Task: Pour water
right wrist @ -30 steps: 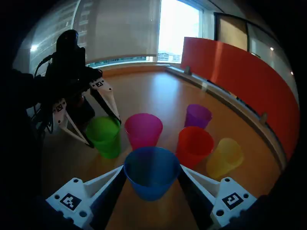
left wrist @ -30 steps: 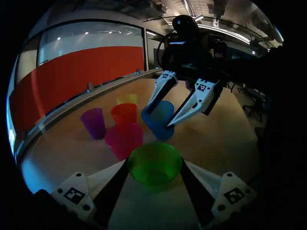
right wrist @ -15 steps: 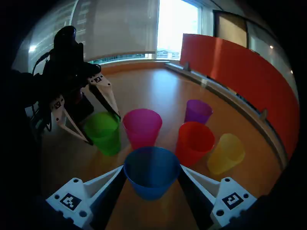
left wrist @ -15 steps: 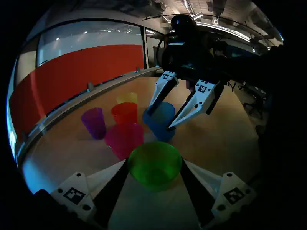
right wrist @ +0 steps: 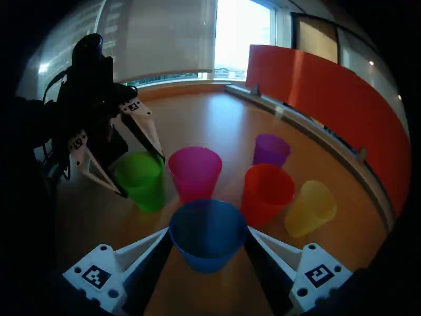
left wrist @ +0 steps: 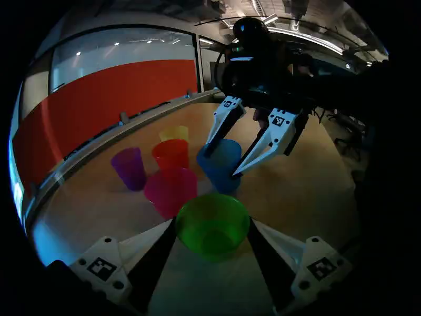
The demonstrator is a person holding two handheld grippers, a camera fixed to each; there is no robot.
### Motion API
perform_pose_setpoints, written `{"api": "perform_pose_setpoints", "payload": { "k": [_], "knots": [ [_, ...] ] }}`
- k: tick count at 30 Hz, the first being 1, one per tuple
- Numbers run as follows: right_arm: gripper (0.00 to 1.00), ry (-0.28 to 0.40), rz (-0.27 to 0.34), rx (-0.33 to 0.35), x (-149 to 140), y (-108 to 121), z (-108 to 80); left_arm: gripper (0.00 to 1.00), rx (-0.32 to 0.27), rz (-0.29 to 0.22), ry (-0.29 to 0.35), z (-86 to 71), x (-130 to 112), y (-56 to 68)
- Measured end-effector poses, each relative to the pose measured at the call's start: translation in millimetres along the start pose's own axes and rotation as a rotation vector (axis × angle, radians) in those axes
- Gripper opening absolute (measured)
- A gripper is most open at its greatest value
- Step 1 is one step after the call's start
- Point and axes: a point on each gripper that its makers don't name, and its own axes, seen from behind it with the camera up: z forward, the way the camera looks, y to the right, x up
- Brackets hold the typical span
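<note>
Six cups, green cup [left wrist: 212, 234], blue cup [left wrist: 220, 168], pink cup [left wrist: 171, 190], red cup [left wrist: 171, 154], purple cup [left wrist: 129, 166], yellow cup [left wrist: 174, 133], two grippers [left wrist: 211, 224] [right wrist: 208, 231]

Left gripper view: I found the room dim, lit by ceiling strip lights [left wrist: 308, 43] at upper right; the right side fell into near-black shadow. Right gripper view: a window [right wrist: 244, 37] at top centre was blown out and laid a sheen on the tabletop [right wrist: 221, 121]. Straight edges bowed near the rims. The green cup [left wrist: 212, 224] and blue cup [right wrist: 208, 231], lower centre, were sharp.
</note>
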Motion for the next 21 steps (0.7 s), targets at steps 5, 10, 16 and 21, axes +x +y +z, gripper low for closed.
{"api": "perform_pose_setpoints", "payload": {
  "k": [5,10,16,21],
  "knots": [
    [0.99,-0.014,0.003,-0.004,-4,0,-1.3,0.98,-0.006,-0.010,0.010,-0.6,5,2.4],
    [0.99,0.000,0.009,-0.012,0,2,-4.1,0.99,0.003,-0.015,0.009,-2.3,6,0.1],
    [1.00,0.012,0.014,-0.017,3,2,-10.9,0.99,0.017,-0.014,0.009,-6.5,6,-1.1],
    [1.00,0.036,0.015,-0.024,11,1,-20.1,0.99,0.029,-0.017,0.019,-13.6,10,-2.1]
  ]
}}
